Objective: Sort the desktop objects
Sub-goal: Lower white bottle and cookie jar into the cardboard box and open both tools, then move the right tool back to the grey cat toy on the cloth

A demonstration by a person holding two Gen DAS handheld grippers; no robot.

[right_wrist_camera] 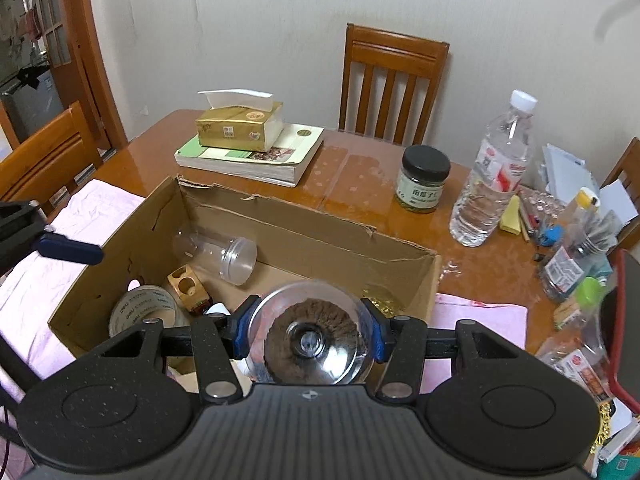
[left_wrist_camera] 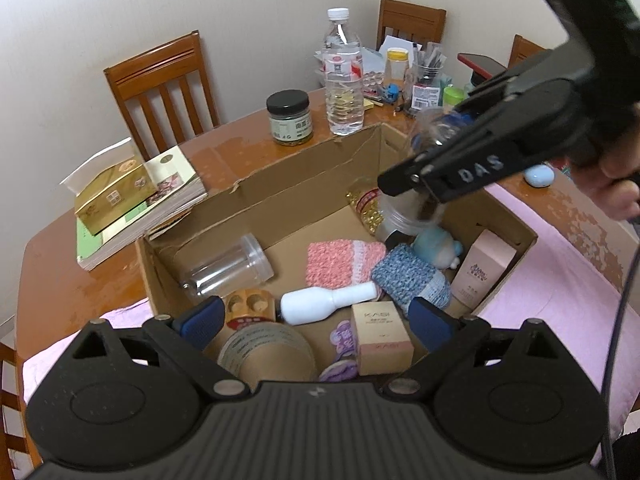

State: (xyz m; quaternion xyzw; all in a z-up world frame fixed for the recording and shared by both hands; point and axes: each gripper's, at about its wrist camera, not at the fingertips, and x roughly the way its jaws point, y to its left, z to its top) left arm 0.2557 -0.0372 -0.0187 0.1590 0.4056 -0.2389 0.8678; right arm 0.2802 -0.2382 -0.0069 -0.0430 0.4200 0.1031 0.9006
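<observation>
Right now my right gripper (right_wrist_camera: 307,334) hangs over the cardboard box (right_wrist_camera: 304,236), its blue pads clamped on either side of a clear plastic jar (right_wrist_camera: 308,336) with something brown inside, its base facing the camera. From the left wrist camera, that jar (left_wrist_camera: 404,212) sits low above the far right part of the box, over a gold packet (left_wrist_camera: 366,210). My left gripper (left_wrist_camera: 316,320) hovers at the near edge, jaws spread wide with nothing between them. Already lying in the box: an empty clear jar (left_wrist_camera: 228,266) on its side, a roll of tape (left_wrist_camera: 266,350), a white bottle (left_wrist_camera: 326,304), pink and blue knitted pieces (left_wrist_camera: 344,262), and small cartons. On the wooden table (right_wrist_camera: 360,184) beyond stand a black-lidded jar (right_wrist_camera: 424,180) and a water bottle (right_wrist_camera: 494,176).
</observation>
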